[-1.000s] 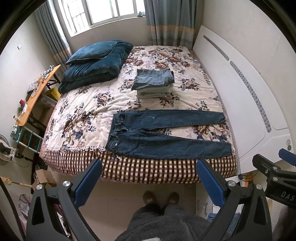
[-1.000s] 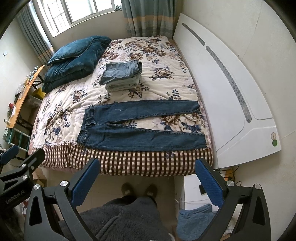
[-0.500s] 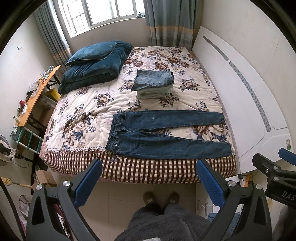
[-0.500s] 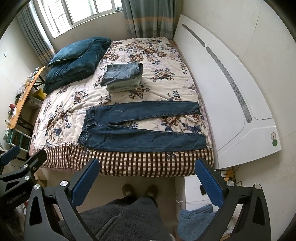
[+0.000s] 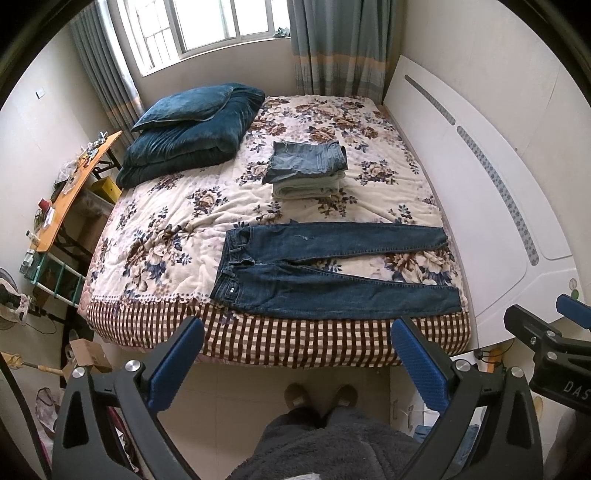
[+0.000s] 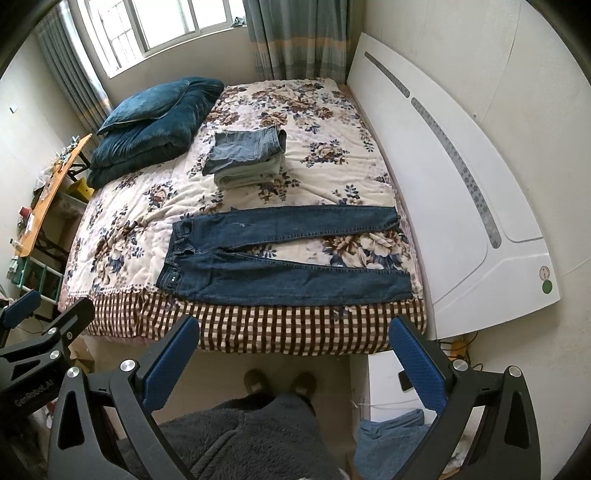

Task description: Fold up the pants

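Left wrist view: jeans (image 5: 332, 273) flat at frame centre, along bed (image 5: 177, 221) edge, legs splayed. Left gripper (image 5: 295, 354) and right gripper (image 6: 293, 352) wide open, empty, well apart from denim. Risk: near leg slipping over edge when pinched; uneven fold from splayed legs.

Daylit window (image 5: 207, 26), grey curtains (image 5: 332, 44), floral bed (image 5: 177, 221), white headboard (image 5: 498, 206).

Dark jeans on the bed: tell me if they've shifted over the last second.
No. The dark jeans lie flat with the same flower print between the legs, hems near the white headboard.
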The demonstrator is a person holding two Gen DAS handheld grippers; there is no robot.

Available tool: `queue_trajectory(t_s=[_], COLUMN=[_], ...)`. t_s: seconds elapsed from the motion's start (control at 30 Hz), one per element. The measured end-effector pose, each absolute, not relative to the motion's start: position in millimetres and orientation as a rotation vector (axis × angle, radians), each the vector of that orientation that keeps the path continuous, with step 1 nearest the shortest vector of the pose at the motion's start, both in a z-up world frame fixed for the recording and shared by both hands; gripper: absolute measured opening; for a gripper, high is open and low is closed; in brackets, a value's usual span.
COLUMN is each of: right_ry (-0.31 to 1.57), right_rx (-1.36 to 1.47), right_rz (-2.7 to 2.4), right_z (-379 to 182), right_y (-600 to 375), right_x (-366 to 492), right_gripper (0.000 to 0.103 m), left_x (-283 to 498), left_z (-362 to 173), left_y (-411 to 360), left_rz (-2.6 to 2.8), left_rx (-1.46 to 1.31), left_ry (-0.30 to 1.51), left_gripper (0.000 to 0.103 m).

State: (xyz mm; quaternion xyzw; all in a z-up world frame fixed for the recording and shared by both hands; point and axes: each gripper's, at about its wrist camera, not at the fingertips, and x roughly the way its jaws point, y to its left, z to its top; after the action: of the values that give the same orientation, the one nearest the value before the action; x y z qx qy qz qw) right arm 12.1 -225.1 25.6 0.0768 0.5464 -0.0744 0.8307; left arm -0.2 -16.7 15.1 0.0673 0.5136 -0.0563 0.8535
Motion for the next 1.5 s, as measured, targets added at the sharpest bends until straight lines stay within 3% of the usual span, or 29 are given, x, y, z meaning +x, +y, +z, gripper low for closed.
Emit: queue_trajectory(t_s=[0.83,1.03,1.5], right_ry=[1.163,1.199,1.389], right_rx=[0.174,0.193,0.177], right_rz=[-0.131,-0.126,-0.221], right_z=[24.4,-33.8,-195.6], right_y=[-230.1,-244.8,-245.7], right_x=[30.3,70.2,211.7], right_gripper=[0.103,0.103,0.103], left_x=[22.8,68.1,216.3], left_z=[17.3,-31.9,-179.1], left_y=[-17.9,-19.5,-10.0], left_rz=[-0.075,0.016,-0.048], left_rx=[0.134,0.185,0.216], left_ry=[1.064,1.057,1.265], left_gripper=[0.103,0.103,0.103])
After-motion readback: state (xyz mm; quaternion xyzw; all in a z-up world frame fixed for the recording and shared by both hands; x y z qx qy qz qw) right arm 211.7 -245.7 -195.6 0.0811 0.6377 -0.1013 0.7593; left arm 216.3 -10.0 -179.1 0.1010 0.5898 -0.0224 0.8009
